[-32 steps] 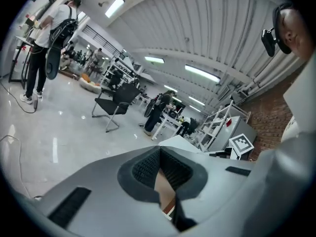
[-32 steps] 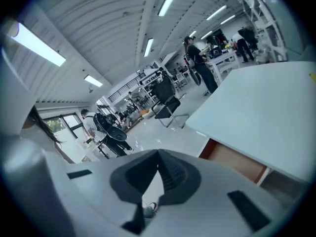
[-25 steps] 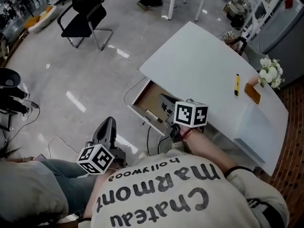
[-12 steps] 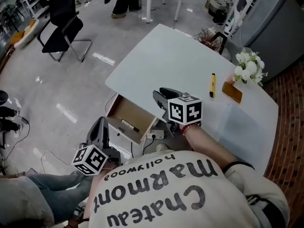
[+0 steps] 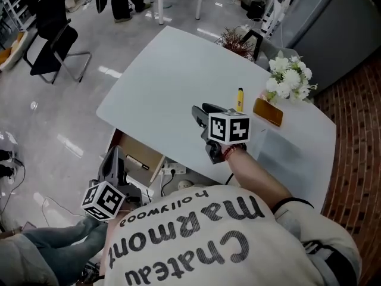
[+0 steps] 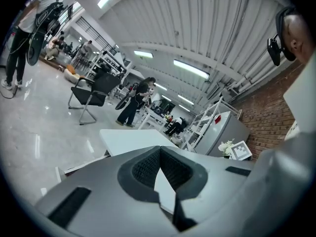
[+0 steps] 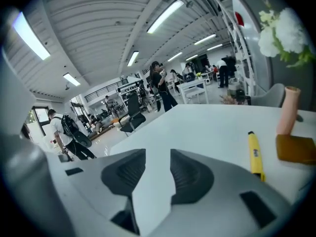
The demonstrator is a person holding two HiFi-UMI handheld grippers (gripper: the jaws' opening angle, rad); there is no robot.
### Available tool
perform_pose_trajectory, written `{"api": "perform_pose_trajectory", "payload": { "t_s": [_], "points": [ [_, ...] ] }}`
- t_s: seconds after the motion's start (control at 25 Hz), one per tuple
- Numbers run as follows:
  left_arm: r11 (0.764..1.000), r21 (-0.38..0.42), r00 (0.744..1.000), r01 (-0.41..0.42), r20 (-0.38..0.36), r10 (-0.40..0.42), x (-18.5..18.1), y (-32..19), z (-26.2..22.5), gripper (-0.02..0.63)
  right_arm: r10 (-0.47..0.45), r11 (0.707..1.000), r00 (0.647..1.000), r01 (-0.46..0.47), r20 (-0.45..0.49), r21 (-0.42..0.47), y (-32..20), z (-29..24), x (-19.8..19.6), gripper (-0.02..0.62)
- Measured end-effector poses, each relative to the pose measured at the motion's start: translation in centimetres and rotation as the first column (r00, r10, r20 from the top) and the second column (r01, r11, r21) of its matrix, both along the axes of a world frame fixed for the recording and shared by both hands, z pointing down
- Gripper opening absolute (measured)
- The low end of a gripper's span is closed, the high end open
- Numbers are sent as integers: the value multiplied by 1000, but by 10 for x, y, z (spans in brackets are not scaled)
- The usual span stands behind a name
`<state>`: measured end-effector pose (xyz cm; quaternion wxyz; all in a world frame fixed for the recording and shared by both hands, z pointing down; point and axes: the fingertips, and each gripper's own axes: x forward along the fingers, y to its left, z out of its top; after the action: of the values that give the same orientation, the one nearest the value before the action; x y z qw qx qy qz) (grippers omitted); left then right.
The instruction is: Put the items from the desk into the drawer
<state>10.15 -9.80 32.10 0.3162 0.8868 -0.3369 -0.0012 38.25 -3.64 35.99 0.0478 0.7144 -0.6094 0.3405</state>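
While the left gripper (image 5: 113, 158) sits at the lower left of the head view, pointing up toward the open drawer (image 5: 149, 155), its own view shows the jaws pinched together at the tips with nothing in them, so clenched and empty. The hand holding it can't really be made out.

Only part of the drawer shows; the rest is tucked under the bench (image 5: 172, 82) edge. A thin dark stick-like thing (image 5: 136, 161) lies in it, too small to say what it is.

Middle of the frame, the right gripper (image 5: 199, 115) hovers over the bare white bench top. Its jaws have just been opening and stand apart with only bench surface showing between them, so released and holding nothing.

Just right of it the yellow marker (image 5: 240, 99) lies on the bench, near the gripper but not touching. Right past that is a flat brown thing (image 5: 268, 112), maybe a wallet or case, can't tell. In the right gripper view the frame edge cuts it off.

White flowers (image 5: 290, 79) stand at the bench's far right corner, with their pot hidden from above. The right gripper view shows a blurry pinkish upright tube (image 7: 289, 110) below the blooms.
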Motion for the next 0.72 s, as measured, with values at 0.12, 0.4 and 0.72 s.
{"api": "perform_pose_trajectory", "payload": {
  "t_s": [0.12,0.4,0.72],
  "points": [
    [1000,0,1000,22,8,-22,7,4,3,3,48,998,999,-48,-7,-30,12,9,32,169],
    [998,-19,998,57,30,-56,10,9,13,3,226,964,970,-236,-89,-121,46,37,107,224],
    [995,-55,995,87,57,-84,16,18,24,3,304,919,940,-332,-153,-214,76,67,149,308]
  ]
}}
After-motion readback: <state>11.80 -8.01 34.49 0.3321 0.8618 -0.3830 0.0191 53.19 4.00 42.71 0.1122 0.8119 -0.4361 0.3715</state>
